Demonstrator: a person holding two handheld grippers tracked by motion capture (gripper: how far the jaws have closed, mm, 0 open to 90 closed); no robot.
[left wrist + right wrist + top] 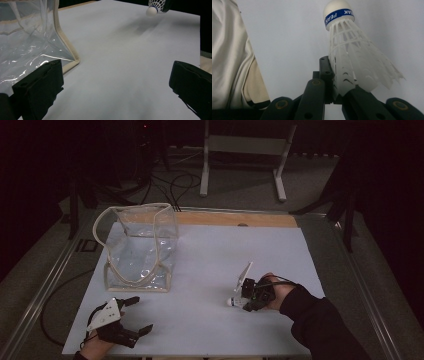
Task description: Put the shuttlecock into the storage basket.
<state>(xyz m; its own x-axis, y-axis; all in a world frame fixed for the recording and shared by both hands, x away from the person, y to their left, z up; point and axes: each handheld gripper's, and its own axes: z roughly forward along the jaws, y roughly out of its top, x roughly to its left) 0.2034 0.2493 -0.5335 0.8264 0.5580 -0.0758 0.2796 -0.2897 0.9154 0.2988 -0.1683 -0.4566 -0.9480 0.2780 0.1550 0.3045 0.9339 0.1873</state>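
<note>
The right tongs (239, 301) are pinched on a white shuttlecock (352, 52), gripping the wide end of its plastic skirt. In the right gripper view the jaws are pressed together on the skirt's rim, and the rounded cork tip with a blue band points away from the camera, over the pale worktop (287, 37). From the high view the shuttlecock (231, 301) sits at the right tongs' tip, right of the worktop's middle, its cork toward the left; whether it touches the surface is hard to tell.

The left tongs (137, 316) rest near the front left corner of the worktop (210, 250), jaws spread wide with nothing between them. The left gripper view shows the two black pads (40, 87) far apart over bare surface, with the shuttlecock (156, 7) far off at the top edge, partly cut off.

A clear plastic bag (140, 247) with cream edging stands upright on the left of the worktop, beyond the left tongs. In the left gripper view its corner (32, 37) sits just beyond the left-hand pad; the rest is cropped.

A cream-coloured fabric (234, 57) at the left of the right gripper view is too close to identify.
</note>
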